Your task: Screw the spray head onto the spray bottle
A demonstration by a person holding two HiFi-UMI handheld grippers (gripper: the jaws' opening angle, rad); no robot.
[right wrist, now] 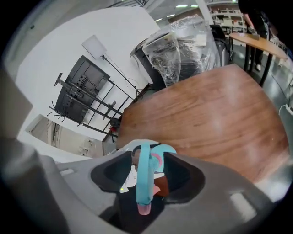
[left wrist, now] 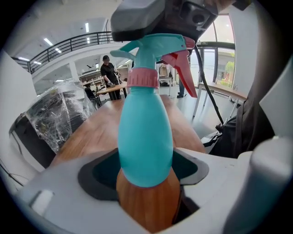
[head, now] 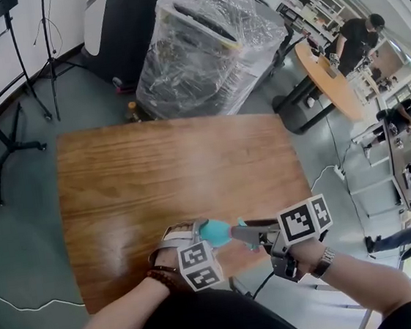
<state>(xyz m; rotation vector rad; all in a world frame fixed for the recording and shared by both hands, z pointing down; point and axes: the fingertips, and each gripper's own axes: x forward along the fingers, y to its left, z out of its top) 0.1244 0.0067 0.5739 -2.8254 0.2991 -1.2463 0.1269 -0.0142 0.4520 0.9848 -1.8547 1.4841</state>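
Observation:
A teal spray bottle (left wrist: pixel 145 137) is clamped between the jaws of my left gripper (left wrist: pixel 146 176), held above the wooden table (head: pixel 155 173) near its front edge. Its teal spray head (left wrist: pixel 153 50), with a pink collar (left wrist: pixel 143 77) and a red trigger, sits on the bottle's neck. My right gripper (right wrist: pixel 147 177) straddles the spray head (right wrist: pixel 144 164) from above, its jaws standing apart with a gap beside the head. In the head view the left gripper (head: pixel 206 231) and the right gripper (head: pixel 244 234) meet at the bottle (head: pixel 214 231).
A plastic-wrapped machine (head: pixel 207 45) stands beyond the table's far edge. Black stands (head: pixel 0 110) are on the floor at the left. People stand at a round table (head: pixel 328 80) to the far right. The wooden table's front edge lies just under both grippers.

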